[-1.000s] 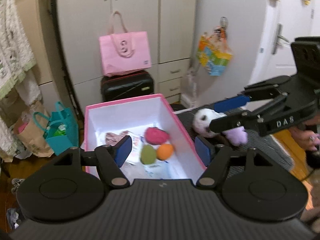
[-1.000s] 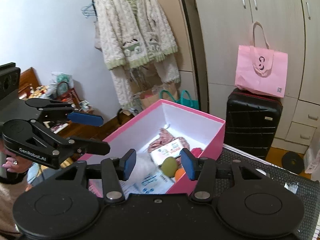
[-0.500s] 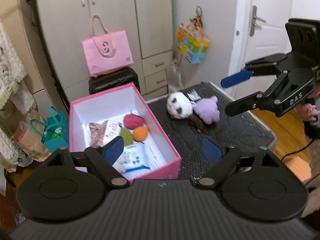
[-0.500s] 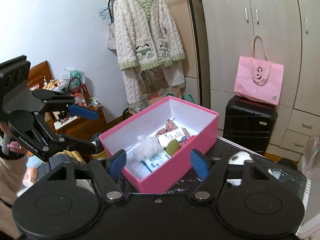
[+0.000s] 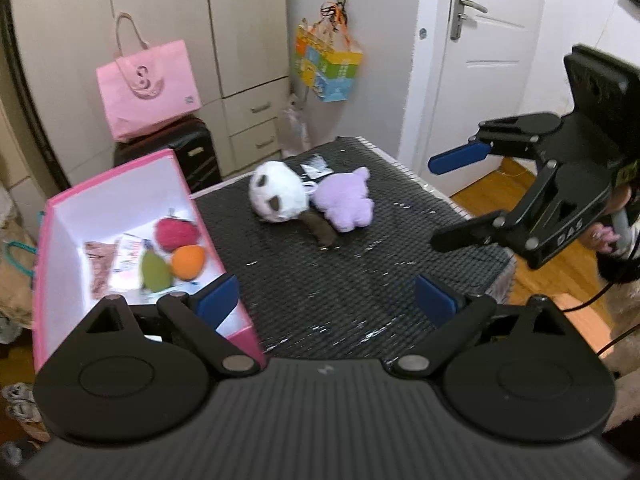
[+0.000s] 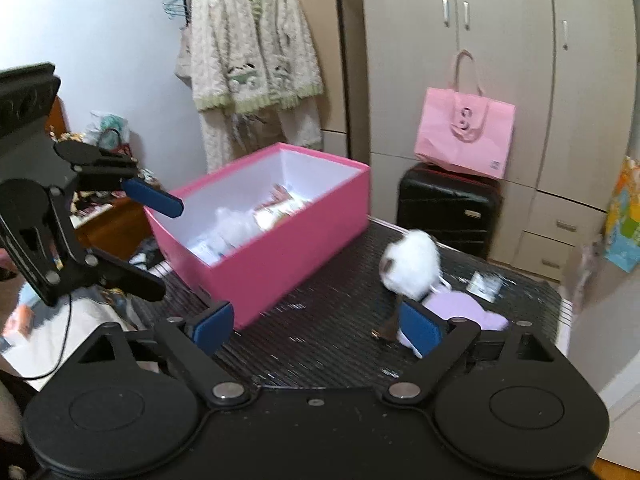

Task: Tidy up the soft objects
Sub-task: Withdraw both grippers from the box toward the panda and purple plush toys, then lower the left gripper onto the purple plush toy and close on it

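Note:
A pink box (image 5: 112, 184) stands on the left of a black mesh table (image 5: 320, 272); it holds red (image 5: 176, 233), orange (image 5: 188, 261) and green (image 5: 154, 271) soft balls and packets. A white panda plush (image 5: 276, 192) and a purple plush (image 5: 344, 206) lie on the table right of the box. My left gripper (image 5: 326, 300) is open and empty above the table's near edge. My right gripper (image 6: 316, 326) is open and empty; it also shows in the left wrist view (image 5: 456, 200), right of the plushes. The box (image 6: 288, 236), panda (image 6: 412, 268) and purple plush (image 6: 464, 312) show in the right wrist view.
A pink tote bag (image 5: 148, 88) sits on a black suitcase (image 5: 192, 152) behind the table, before cupboards. A colourful bag (image 5: 326, 68) hangs by a white door (image 5: 480, 60). A cream cardigan (image 6: 252, 60) hangs at the left. A small packet (image 5: 318, 168) lies behind the plushes.
Both grippers have opened wider and pulled back from over the box, swinging right toward the table, so the two plushes now show in full.

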`<control>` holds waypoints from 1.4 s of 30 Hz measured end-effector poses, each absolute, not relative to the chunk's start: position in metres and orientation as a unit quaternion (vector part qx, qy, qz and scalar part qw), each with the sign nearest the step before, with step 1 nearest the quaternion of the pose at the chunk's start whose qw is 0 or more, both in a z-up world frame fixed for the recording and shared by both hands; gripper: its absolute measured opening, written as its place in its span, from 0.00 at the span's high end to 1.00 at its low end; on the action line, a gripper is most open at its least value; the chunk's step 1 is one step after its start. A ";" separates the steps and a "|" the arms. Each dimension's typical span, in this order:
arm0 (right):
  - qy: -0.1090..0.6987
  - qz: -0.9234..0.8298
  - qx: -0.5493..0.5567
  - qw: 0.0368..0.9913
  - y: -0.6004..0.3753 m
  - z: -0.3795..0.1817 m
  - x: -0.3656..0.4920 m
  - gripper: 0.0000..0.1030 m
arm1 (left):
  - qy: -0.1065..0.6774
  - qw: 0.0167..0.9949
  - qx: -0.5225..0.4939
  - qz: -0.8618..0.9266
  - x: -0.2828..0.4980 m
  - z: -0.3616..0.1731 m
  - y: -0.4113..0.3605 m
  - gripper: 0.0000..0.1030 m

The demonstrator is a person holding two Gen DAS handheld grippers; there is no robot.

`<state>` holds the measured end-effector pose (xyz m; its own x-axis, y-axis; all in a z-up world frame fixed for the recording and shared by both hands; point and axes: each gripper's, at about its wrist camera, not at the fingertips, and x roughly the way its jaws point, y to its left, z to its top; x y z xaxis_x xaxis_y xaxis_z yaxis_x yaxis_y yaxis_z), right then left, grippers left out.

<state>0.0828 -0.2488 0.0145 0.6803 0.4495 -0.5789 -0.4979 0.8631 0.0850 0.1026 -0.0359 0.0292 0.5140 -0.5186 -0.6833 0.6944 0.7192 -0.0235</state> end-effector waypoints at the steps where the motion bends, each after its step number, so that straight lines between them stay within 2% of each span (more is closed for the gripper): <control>1: 0.306 0.254 -0.040 0.917 -0.253 0.010 0.084 0.10 | 0.347 0.860 0.121 -0.355 0.105 0.026 -0.040 0.07; 14: 0.276 0.224 -0.038 0.934 -0.296 -0.054 0.119 0.10 | 0.329 0.860 0.069 -0.383 0.133 -0.006 -0.094 0.08; 24: 0.256 0.180 -0.078 0.947 -0.296 -0.087 0.154 0.10 | 0.357 0.854 0.005 -0.379 0.175 -0.045 -0.132 0.11; 30: 0.253 0.192 -0.095 0.943 -0.300 -0.097 0.173 0.10 | 0.344 0.873 -0.012 -0.345 0.200 -0.065 -0.152 0.18; 33: 0.260 0.204 -0.083 0.940 -0.302 -0.099 0.185 0.10 | 0.351 0.875 -0.013 -0.334 0.214 -0.074 -0.164 0.26; 42: 0.267 0.224 -0.093 0.933 -0.298 -0.111 0.202 0.06 | 0.387 0.867 -0.041 -0.313 0.249 -0.097 -0.175 0.32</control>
